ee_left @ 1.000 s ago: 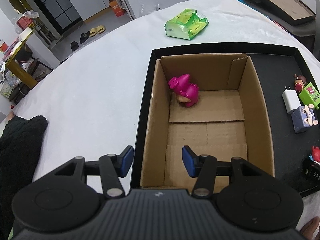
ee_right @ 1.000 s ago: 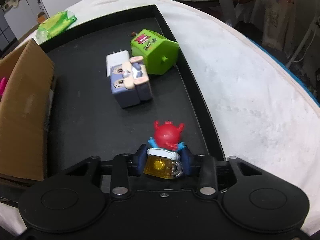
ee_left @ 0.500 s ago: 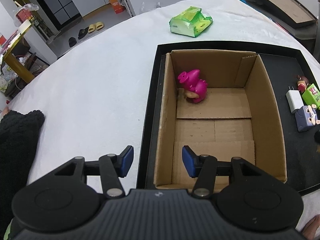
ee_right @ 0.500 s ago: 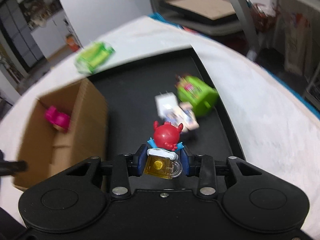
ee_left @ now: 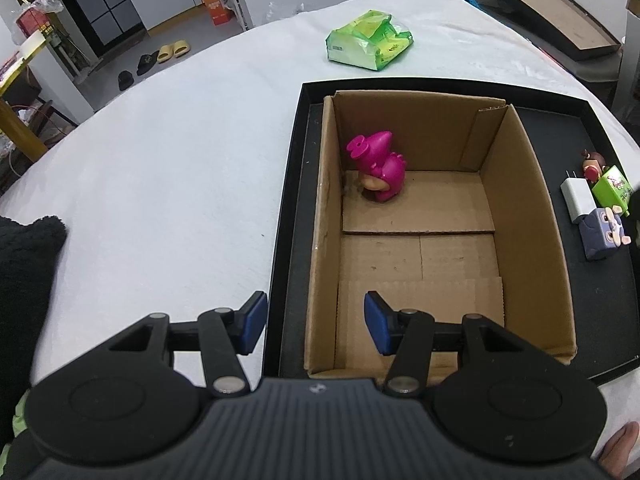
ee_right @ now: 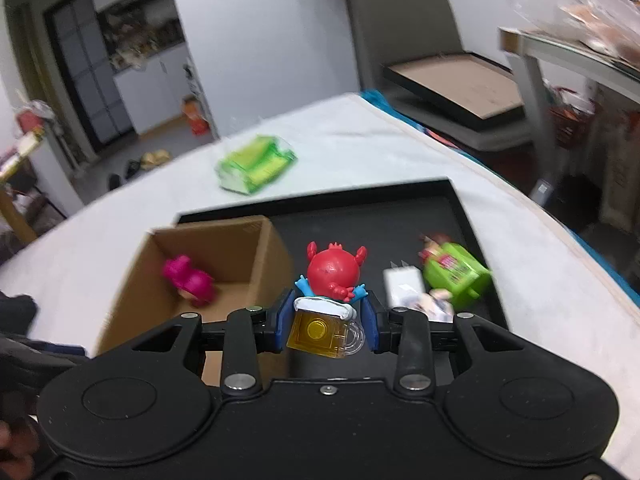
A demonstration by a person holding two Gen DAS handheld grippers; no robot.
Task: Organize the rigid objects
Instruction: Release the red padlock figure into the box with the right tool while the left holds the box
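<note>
Carrying the red figure clamped, the right claw has the cardboard box ahead-left; the left claw stands apart, empty.

Toys around the cardboard box

Magenta figure stands in the box's far-left corner; red crab-on-beer-mug figure is raised beside the box; green cube, white charger, grey-blue block lie right of it.

White walls; dark glass-paned door; slippers on a pale, perhaps tiled, floor.
</note>
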